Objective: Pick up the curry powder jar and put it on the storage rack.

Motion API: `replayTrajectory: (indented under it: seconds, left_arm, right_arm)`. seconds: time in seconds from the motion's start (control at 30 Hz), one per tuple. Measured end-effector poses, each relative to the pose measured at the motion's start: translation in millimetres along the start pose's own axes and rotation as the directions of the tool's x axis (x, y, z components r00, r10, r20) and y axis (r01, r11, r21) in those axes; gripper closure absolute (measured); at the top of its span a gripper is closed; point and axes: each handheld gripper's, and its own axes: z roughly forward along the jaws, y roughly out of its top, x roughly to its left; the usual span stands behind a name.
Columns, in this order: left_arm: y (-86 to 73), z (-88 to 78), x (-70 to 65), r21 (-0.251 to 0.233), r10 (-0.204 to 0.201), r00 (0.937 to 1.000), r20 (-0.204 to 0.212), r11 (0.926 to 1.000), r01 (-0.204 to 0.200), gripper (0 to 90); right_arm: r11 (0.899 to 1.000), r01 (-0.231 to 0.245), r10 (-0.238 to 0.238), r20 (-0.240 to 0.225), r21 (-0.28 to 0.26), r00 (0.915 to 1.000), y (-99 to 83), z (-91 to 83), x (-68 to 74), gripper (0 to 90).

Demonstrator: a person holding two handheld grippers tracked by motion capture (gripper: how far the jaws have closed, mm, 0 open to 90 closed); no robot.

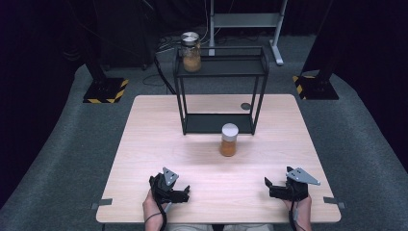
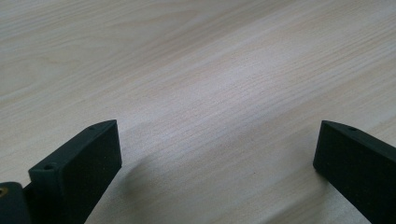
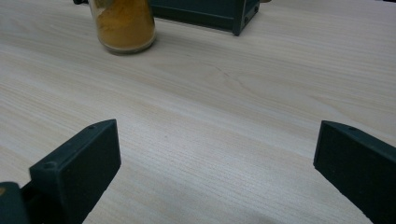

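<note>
left gripper [image 1: 185, 193]: jaws spread, low over counter [image 1: 144, 144] | right gripper [image 1: 267, 183]: jaws spread, holding nothing | spice jar [image 1: 229, 139]: upright, before rack [image 1: 219, 91]

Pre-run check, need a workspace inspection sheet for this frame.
Surface: pale wood table, bare, small dark disc near the rack.
Job's things: white-lidded jar of orange powder upright in front of the black rack; metal-lidded jar on its top shelf.
Clutter: nothing seen.
Grippers: left gripper and right gripper open, empty, at the near edge.
Cables: one trails from each gripper; more on the floor behind.
Surroundings: grey carpet, striped stand bases.
</note>
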Motion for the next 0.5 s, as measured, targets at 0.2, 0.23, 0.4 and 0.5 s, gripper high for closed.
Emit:
replayTrajectory:
  seconds: [0.2,0.23,0.4,0.5]
  left_arm:
    - [0.0,-0.2,-0.1,0.001,-0.004,1.0,-0.002,1.0,0.004,0.2]
    - [0.0,-0.2,-0.2,0.001,-0.004,1.0,-0.002,1.0,0.004,0.1]
    - [-0.2,-0.2,-0.8,-0.001,-0.002,1.0,-0.004,1.0,0.002,0.2]
    - [-0.2,-0.3,-1.0,-0.001,0.0,1.0,-0.005,1.0,0.0,0.1]
  right_arm:
    - [1.0,0.002,-0.002,0.007,0.014,1.0,2.6,1.0,1.6,0.0]
    - [1.0,-0.004,0.004,0.007,0.015,1.0,2.7,1.2,0.9,0.0]
    - [0.999,-0.03,0.03,0.004,0.015,0.9995,2.9,1.4,-2.0,0.0]
    - [0.998,-0.057,0.056,0.027,0.021,0.9981,4.1,1.7,0.7,0.0]
